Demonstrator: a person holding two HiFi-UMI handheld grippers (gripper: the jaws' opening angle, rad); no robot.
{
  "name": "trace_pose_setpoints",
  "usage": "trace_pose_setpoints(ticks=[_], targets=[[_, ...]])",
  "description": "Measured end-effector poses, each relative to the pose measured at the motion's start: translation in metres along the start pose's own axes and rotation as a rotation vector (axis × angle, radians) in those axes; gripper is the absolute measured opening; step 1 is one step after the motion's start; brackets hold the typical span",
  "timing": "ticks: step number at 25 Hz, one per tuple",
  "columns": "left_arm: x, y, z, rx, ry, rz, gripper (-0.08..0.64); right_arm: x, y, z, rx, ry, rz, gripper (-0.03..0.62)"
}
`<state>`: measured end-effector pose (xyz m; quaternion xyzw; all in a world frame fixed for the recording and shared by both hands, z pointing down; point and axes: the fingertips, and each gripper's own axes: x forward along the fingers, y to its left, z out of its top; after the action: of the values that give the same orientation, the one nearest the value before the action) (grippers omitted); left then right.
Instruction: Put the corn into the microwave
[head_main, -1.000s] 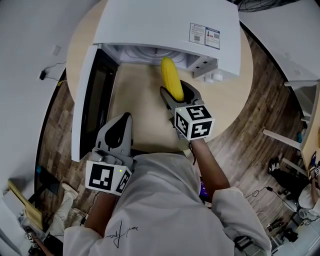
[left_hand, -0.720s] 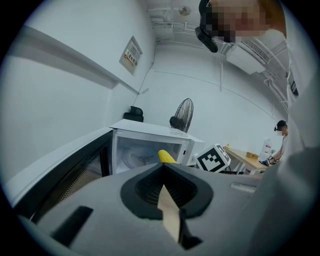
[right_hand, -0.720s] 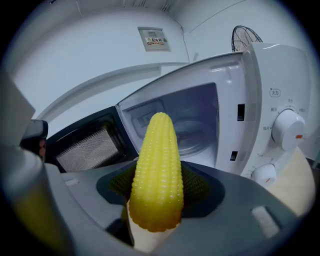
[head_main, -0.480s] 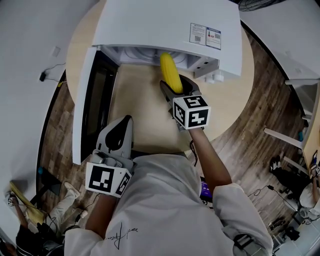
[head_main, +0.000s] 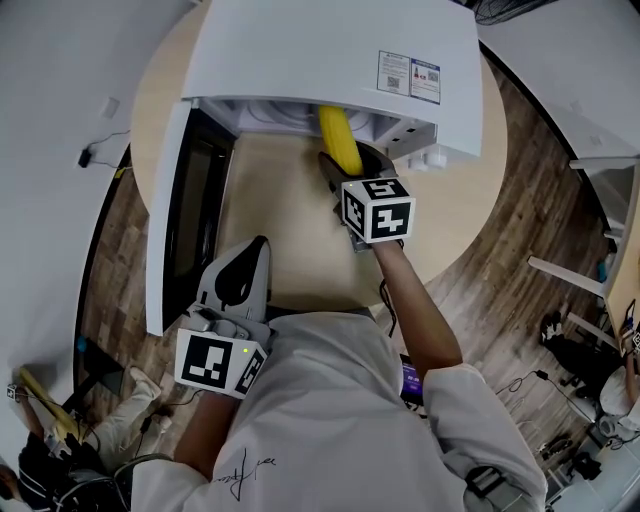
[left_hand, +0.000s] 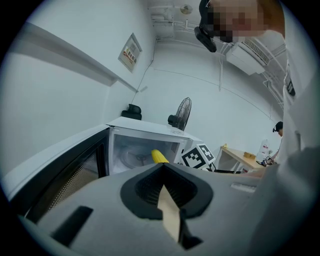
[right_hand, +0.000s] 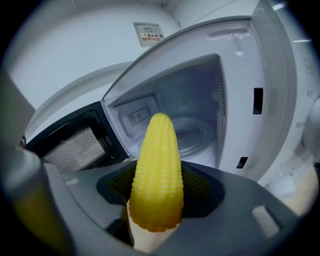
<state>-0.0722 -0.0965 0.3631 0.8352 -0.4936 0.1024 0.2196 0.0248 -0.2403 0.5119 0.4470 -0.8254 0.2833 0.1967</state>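
Corn (right_hand: 156, 172) clamped between right gripper's (right_hand: 156, 192) fingers (right_hand: 212, 192) — tip jutting toward the microwave (right_hand: 240, 100).

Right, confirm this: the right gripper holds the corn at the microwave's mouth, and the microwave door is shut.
No. The microwave door stands open, swung to the left, as the head view shows. The right gripper does hold the corn at the mouth of the microwave.

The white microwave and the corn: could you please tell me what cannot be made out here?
White microwave, head view: its own top hides the cavity.
Yellow corn cob, head view: tip hidden under that top's edge.
Right tongs, right gripper view: the cob covers the pads' contact.
Stickers on the microwave, head view: print too small.
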Motion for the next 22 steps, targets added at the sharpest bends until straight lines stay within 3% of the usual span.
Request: trace_pose_setpoints(ticks=[22], targets=[[-0.009,0.016,0.003,-0.051,-0.017,0.017,-0.011,0.046,-0.009,0.026,-0.024,-0.005,-0.036,0.266]])
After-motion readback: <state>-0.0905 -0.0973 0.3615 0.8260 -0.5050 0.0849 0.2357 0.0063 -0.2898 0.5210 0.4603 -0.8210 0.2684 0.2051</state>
